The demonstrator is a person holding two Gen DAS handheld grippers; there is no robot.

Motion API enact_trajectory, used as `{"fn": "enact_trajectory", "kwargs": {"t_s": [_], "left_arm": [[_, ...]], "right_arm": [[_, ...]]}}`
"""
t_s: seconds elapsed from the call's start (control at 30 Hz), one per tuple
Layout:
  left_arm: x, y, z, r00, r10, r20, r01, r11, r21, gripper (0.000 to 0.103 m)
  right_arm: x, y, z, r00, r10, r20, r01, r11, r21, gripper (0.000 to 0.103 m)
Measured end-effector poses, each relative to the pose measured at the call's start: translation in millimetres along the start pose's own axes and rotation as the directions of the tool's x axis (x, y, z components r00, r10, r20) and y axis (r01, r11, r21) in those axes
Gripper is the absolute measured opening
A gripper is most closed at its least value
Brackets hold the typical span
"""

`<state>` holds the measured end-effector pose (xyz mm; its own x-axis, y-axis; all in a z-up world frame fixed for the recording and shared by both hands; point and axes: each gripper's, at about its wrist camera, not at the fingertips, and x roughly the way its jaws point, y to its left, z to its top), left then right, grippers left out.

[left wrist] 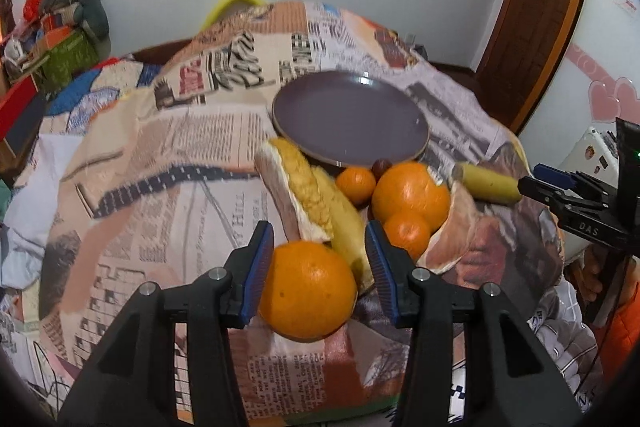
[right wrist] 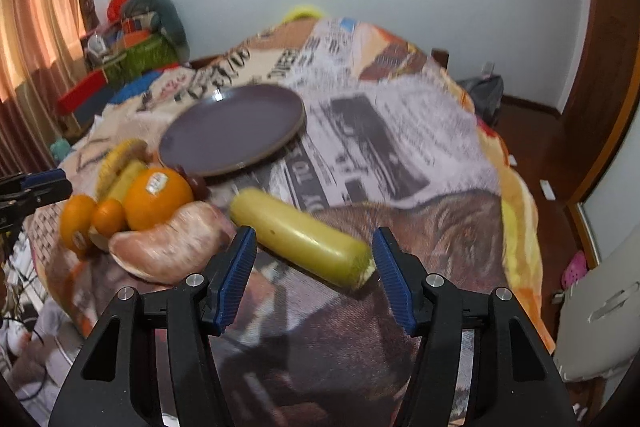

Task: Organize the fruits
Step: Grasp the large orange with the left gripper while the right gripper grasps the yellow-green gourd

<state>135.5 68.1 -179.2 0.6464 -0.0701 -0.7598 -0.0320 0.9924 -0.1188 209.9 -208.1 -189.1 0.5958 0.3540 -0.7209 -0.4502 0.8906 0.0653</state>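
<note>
Fingers of the left gripper (left wrist: 320, 263) straddle an orange (left wrist: 308, 291) unclamped — right gripper (right wrist: 314, 275) gapes around a banana (right wrist: 300, 237).

Oranges (left wrist: 308, 291), pomelo wedges (right wrist: 168, 247) and a yellow banana piece (right wrist: 300, 237) lie clustered beside the empty purple plate (left wrist: 348, 119) — all on the blanket.

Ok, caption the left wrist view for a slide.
Left gripper, jaws open around an orange, with more fruit and an empty plate beyond on a newsprint blanket.
</note>
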Motion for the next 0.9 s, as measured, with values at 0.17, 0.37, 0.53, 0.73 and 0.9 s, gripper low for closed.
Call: {"fn": "enact_trajectory", "kwargs": {"t_s": [0.17,0.37,0.53,0.73,0.9], "left_arm": [[13,5,-10,0.999,0.021,-0.039,-0.022,1.000,-0.018,0.060],[24,12,-21,0.998,0.014,-0.067,-0.018,0.999,-0.049,0.070],[27,20,-24,0.997,-0.029,-0.071,0.021,0.994,-0.111,0.071],[26,19,-26,0.997,-0.041,-0.071,0.033,0.994,-0.109,0.066],[23,14,-28,0.998,-0.018,-0.066,0.013,0.997,-0.073,0.065]], "right_arm": [[18,-6,0,0.998,0.008,-0.056,-0.009,1.000,-0.020,0.058],[28,-3,3,0.998,-0.001,-0.066,-0.004,0.997,-0.074,0.072],[50,-4,4,0.993,-0.039,-0.115,0.030,0.996,-0.086,0.073],[47,-17,1,0.992,0.036,-0.125,-0.036,0.999,0.005,0.054],[32,-9,-9,0.989,0.068,-0.128,-0.068,0.998,0.006,0.038]]}}
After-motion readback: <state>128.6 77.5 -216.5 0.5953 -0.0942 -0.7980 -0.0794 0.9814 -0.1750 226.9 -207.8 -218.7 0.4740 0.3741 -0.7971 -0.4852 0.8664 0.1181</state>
